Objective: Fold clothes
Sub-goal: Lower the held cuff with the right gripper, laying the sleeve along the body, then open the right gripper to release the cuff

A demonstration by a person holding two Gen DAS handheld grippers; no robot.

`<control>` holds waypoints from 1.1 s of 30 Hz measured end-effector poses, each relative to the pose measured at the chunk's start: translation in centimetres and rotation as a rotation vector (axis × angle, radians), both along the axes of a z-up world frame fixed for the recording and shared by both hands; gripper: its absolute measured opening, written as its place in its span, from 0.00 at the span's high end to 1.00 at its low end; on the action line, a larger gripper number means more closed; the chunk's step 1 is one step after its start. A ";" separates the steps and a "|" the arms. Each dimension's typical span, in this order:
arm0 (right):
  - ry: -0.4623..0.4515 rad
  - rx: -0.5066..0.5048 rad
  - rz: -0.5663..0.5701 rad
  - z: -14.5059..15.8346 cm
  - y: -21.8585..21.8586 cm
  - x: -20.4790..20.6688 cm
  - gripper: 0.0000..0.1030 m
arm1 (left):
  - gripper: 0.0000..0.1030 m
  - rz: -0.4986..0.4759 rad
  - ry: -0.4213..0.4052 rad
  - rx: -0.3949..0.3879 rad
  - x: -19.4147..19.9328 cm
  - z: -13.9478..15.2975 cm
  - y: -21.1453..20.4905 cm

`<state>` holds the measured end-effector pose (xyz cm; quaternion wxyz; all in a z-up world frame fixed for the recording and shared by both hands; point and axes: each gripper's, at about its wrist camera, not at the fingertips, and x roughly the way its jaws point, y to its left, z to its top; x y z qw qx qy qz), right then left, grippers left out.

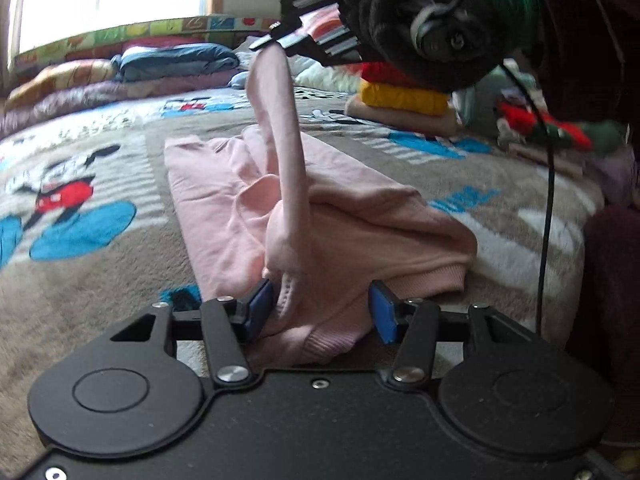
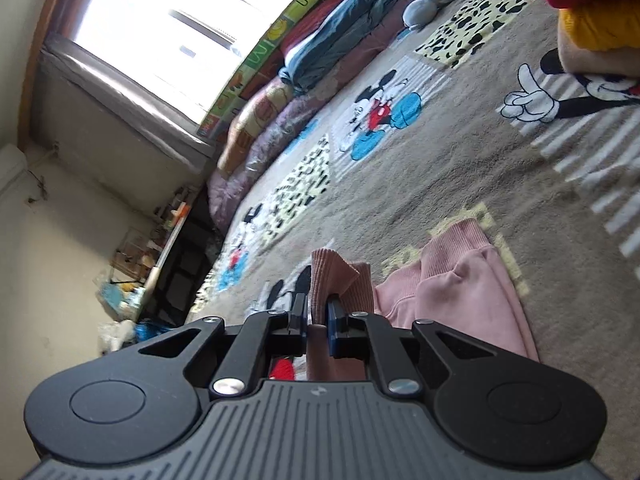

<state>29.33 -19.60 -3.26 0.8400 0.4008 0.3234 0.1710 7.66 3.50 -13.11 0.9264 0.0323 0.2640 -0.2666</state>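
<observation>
On the blanket (image 1: 120, 280), pink sweater (image 1: 360, 232) lies crumpled, sleeve (image 1: 276, 120) raised.

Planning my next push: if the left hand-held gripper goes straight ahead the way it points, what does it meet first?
The pink sweater, almost at once: its ribbed hem already lies between the open fingers of the left hand-held gripper, bunched body just beyond. Depth is unclear.

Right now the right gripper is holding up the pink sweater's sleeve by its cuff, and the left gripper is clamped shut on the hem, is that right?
Not quite. The right gripper is shut on the cuff of the pink sweater, sleeve lifted. But the left wrist view shows the left gripper open, its blue pads apart either side of the ribbed hem, not clamped.
</observation>
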 end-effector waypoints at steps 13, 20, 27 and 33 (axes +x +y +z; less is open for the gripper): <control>0.076 -0.162 0.019 -1.6 4.6 5.1 0.89 | 0.50 0.030 0.111 -0.186 1.6 -0.1 2.1; 0.096 -0.256 0.054 -2.9 6.9 6.9 0.89 | 0.50 0.037 0.154 -0.259 2.1 -0.2 3.0; 0.071 -0.290 0.072 -3.6 7.8 8.5 0.85 | 0.50 0.054 0.195 -0.354 2.7 -0.5 4.2; 0.014 -0.291 0.100 -3.4 5.3 8.5 0.65 | 0.50 0.078 0.230 -0.430 2.9 -0.6 5.1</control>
